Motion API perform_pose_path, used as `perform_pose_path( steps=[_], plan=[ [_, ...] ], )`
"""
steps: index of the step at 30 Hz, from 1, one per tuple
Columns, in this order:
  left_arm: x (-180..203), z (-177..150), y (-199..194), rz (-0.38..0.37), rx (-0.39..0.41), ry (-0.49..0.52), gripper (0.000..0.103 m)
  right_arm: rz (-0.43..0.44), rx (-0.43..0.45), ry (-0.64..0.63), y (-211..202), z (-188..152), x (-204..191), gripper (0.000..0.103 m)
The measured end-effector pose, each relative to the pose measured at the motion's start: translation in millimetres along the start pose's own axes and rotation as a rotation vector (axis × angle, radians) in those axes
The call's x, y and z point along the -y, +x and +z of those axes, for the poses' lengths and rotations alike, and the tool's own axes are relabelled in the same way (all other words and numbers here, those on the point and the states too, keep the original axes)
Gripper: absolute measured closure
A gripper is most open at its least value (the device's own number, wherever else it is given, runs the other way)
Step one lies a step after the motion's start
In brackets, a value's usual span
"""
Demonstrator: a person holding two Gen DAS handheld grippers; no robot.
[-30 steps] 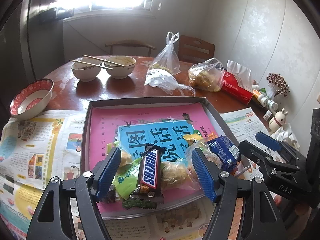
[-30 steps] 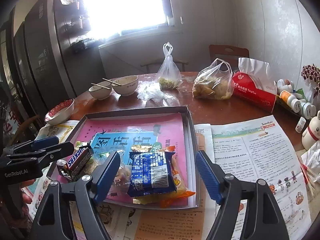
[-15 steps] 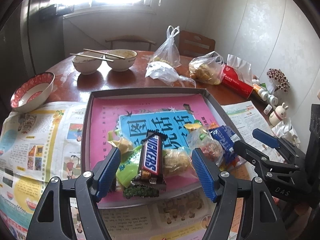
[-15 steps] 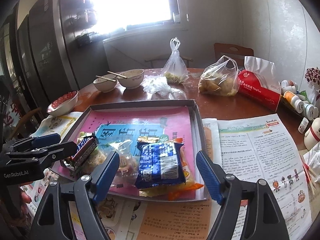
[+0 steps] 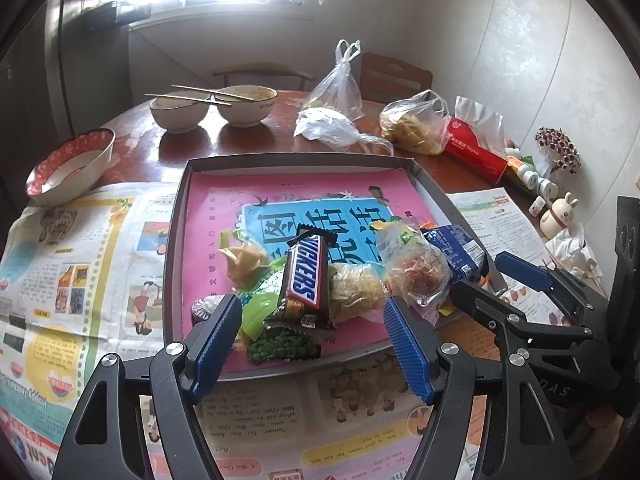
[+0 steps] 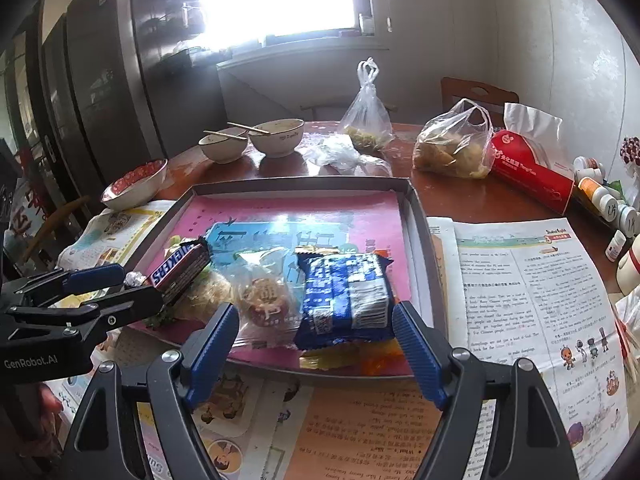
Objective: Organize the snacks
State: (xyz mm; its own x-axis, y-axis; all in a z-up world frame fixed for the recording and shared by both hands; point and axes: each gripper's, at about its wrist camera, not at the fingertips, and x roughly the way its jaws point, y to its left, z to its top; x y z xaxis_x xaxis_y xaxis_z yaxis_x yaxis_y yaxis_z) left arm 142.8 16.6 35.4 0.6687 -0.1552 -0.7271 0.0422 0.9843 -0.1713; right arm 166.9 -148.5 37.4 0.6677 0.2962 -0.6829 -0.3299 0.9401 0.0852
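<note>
A grey tray (image 5: 176,240) lined with a pink and blue sheet holds a pile of snacks at its near edge. A Snickers bar (image 5: 306,276) lies on top of green wrappers, beside a clear-wrapped pastry (image 5: 416,268) and a blue biscuit pack (image 5: 456,252). My left gripper (image 5: 312,328) hovers open just before the Snickers bar, touching nothing. In the right wrist view the blue biscuit pack (image 6: 346,296) lies between the spread fingers of my right gripper (image 6: 316,332), which is open; its pads stand apart from the pack. The left gripper (image 6: 100,288) shows at that view's left.
Newspapers (image 5: 80,264) cover the round wooden table around the tray. Behind the tray stand two bowls with chopsticks (image 5: 212,108), a red-patterned bowl (image 5: 68,164), plastic bags of food (image 5: 412,124), a red tissue pack (image 5: 476,152) and small bottles (image 6: 600,196) at the right.
Both grippers have crept a little closer to the snack pile and slightly lower; the tray fills more of each view. Nothing was taken hold of.
</note>
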Motion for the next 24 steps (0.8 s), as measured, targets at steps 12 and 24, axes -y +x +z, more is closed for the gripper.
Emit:
perform_pose_path(
  steps=[12,24],
  plan=[
    [-3,-15,-10,0.012,0.008,-0.024,0.028,-0.011,0.026,-0.013,-14,-7,-7,0.024],
    [-5,-28,-17,0.03,0.015,-0.039,0.028,-0.012,0.034,-0.001,-26,-14,-10,0.023]
  ],
)
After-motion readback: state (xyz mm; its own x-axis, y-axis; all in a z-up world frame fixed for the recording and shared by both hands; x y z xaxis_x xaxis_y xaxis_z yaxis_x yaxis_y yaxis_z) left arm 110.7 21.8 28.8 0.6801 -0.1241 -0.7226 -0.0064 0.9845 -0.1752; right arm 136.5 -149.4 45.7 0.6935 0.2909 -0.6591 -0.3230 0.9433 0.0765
